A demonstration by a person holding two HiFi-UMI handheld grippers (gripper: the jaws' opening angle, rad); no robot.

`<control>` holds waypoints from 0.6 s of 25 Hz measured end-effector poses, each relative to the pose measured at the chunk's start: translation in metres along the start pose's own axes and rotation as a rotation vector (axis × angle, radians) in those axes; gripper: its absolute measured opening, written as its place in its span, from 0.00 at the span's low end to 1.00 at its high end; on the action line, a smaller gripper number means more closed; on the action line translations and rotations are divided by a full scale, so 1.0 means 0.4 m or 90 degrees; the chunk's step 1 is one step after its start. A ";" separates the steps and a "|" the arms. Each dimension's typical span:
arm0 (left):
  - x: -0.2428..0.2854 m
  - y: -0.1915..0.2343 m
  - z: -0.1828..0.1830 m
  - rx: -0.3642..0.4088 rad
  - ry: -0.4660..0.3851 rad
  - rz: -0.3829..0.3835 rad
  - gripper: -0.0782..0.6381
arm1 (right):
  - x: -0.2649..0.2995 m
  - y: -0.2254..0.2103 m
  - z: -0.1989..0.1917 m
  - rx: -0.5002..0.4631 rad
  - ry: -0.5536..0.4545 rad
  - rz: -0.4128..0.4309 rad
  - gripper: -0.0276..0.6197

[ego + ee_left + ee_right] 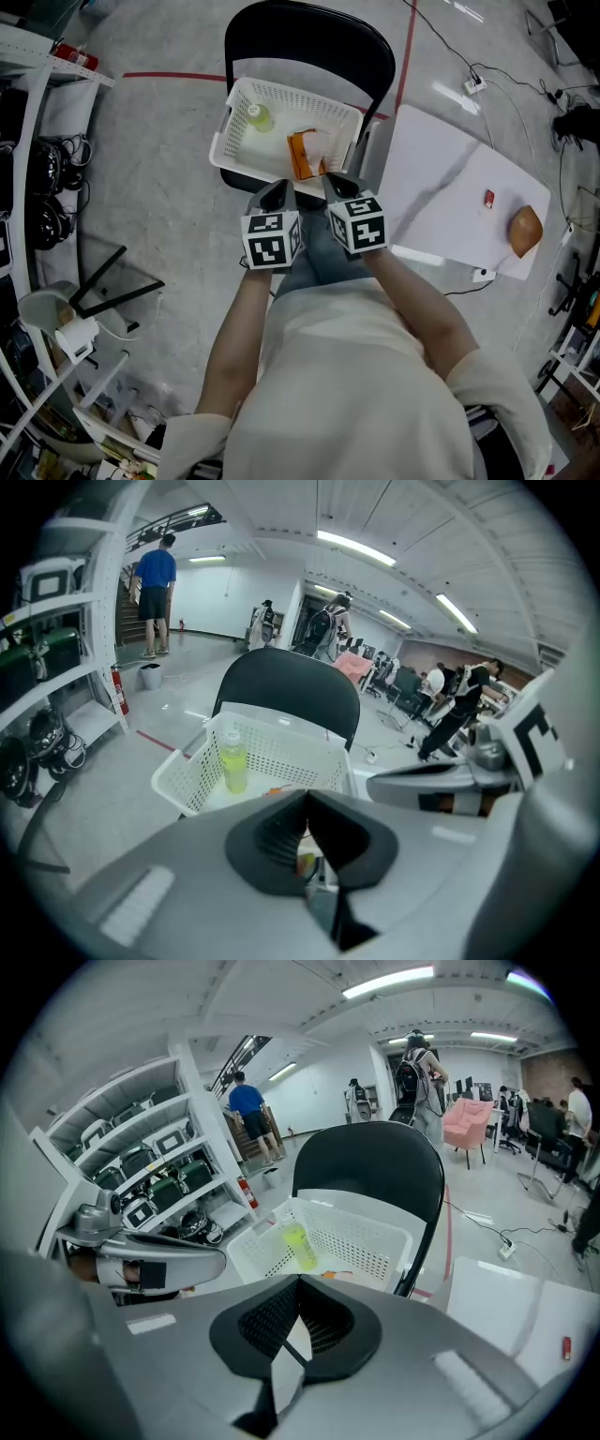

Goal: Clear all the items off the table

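A white perforated basket (246,100) (281,750) (360,1228) rests on a black chair (309,37). Inside it stand a yellow-green bottle (258,117) (233,759) (299,1245) and an orange packet (302,156). My left gripper (276,196) (307,799) and right gripper (340,186) (300,1283) hover side by side just short of the basket's near rim, both shut with nothing between the jaws. To the right, a white table (441,202) (525,1309) carries a small red item (488,198) (566,1347) and a round brown object (525,230) near its far right edge.
White shelving (28,56) (150,1157) with gear and a red fire extinguisher (73,55) lines the left side. A red tape line (173,76) and cables (487,80) cross the grey floor. People (155,588) stand far back in the room.
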State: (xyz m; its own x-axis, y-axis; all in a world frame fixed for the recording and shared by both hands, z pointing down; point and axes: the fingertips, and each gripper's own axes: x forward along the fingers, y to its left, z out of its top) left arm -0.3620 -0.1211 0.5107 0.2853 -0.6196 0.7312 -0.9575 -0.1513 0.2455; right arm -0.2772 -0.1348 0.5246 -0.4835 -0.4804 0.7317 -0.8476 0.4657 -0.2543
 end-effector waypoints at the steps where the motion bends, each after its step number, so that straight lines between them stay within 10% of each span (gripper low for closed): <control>1: -0.008 -0.006 -0.003 0.001 -0.002 0.000 0.12 | -0.009 0.004 -0.003 -0.001 -0.002 0.001 0.04; 15: -0.119 -0.109 -0.049 0.026 -0.040 -0.015 0.12 | -0.158 0.053 -0.049 -0.026 -0.043 0.012 0.04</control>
State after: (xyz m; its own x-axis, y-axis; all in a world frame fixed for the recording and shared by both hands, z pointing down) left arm -0.3331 -0.0699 0.4776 0.3059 -0.6620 0.6842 -0.9518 -0.1969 0.2350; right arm -0.2603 -0.0802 0.4854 -0.5148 -0.5196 0.6819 -0.8290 0.5045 -0.2414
